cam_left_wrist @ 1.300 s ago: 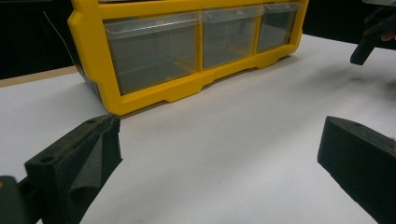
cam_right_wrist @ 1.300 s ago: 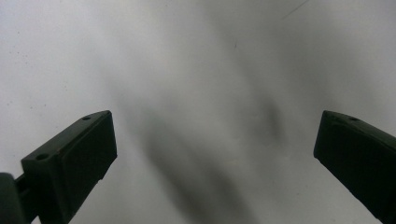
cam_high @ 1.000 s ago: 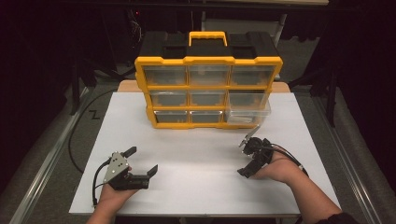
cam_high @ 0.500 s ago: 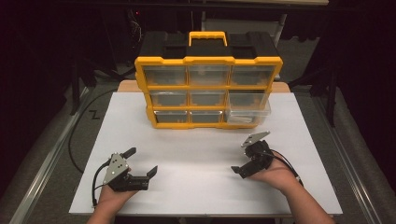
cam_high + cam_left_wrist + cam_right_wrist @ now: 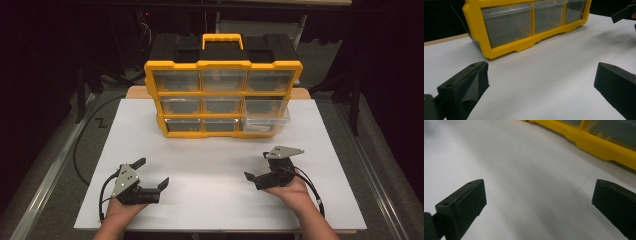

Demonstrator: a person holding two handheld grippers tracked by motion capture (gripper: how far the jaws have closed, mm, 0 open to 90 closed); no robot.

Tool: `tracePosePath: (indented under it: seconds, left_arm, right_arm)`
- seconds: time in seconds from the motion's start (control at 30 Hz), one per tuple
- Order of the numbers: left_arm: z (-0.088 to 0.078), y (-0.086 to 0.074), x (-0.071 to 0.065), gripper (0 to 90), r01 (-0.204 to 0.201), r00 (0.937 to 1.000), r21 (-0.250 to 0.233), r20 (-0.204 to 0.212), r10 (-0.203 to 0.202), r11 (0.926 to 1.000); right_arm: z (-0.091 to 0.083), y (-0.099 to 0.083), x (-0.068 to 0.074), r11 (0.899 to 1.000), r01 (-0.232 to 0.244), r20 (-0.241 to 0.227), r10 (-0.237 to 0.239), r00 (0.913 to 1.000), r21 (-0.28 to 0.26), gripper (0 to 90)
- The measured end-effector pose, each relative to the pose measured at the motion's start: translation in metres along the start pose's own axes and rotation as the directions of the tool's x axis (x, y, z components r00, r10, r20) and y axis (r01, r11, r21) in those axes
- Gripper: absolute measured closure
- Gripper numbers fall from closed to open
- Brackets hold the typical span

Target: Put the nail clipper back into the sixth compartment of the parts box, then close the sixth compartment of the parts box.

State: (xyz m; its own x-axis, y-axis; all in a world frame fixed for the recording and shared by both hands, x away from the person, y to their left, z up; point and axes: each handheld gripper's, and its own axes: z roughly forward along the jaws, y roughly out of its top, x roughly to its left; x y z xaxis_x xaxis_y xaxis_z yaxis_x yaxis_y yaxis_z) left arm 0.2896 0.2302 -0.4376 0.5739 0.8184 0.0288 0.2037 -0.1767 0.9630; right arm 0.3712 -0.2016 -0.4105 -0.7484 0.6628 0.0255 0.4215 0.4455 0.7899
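A yellow and black organiser (image 5: 223, 95) with clear drawers in three rows stands at the back of the white table (image 5: 210, 160). Its bottom right drawer (image 5: 265, 123) is pulled out a little. My left gripper (image 5: 152, 171) rests near the front left of the table, open, with nothing between its jaws. My right gripper (image 5: 256, 165) is at the front right, open and empty, its grey plate on top. In the left gripper view, the left gripper (image 5: 541, 82) faces the organiser's (image 5: 524, 45) lower drawers. The right gripper (image 5: 539, 200) looks across bare table, with the organiser's yellow base (image 5: 599, 145) beyond.
A black cable (image 5: 82, 150) trails off the table's left side. The right gripper's jaw tip (image 5: 624, 13) shows at the top right of the left gripper view. Dark floor and stands surround the table. White surface lies between both grippers and the organiser.
My right gripper has turned on the spot so its grey plate faces up and its jaws point more to the left. The left gripper has not moved.
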Motion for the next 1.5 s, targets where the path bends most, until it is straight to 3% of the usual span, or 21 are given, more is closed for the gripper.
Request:
tracePosePath:
  seconds: [0.23,0.6,1.03,1.37,1.5]
  left_arm:
    - [0.002,0.000,0.000,0.4,-0.006,1.0000,0.012,-0.004,0.006,0.9999]
    - [0.006,-0.001,-0.003,0.4,0.012,0.9999,0.018,-0.001,-0.012,0.9998]
    - [0.007,-0.001,-0.004,0.4,0.003,1.0000,0.017,0.006,-0.003,0.9998]
    - [0.006,0.001,0.001,0.4,0.027,0.9996,0.002,0.006,-0.027,0.9996]
    - [0.005,0.002,0.000,0.4,0.024,0.9997,0.001,0.008,-0.024,0.9997]
  right_arm:
    - [-0.003,-0.010,0.003,0.992,-0.029,0.026,0.032,0.9991,-0.124,0.7]
    - [-0.011,-0.023,-0.001,0.980,-0.050,0.063,0.064,0.9960,-0.191,0.7]
    - [-0.014,-0.028,0.001,0.980,-0.037,0.101,0.058,0.9932,-0.196,3.4]
    - [-0.017,-0.031,0.001,0.980,-0.021,0.115,0.044,0.9923,-0.200,17.6]
    - [-0.019,-0.034,0.000,0.977,-0.036,0.118,0.062,0.9911,-0.209,23.8]
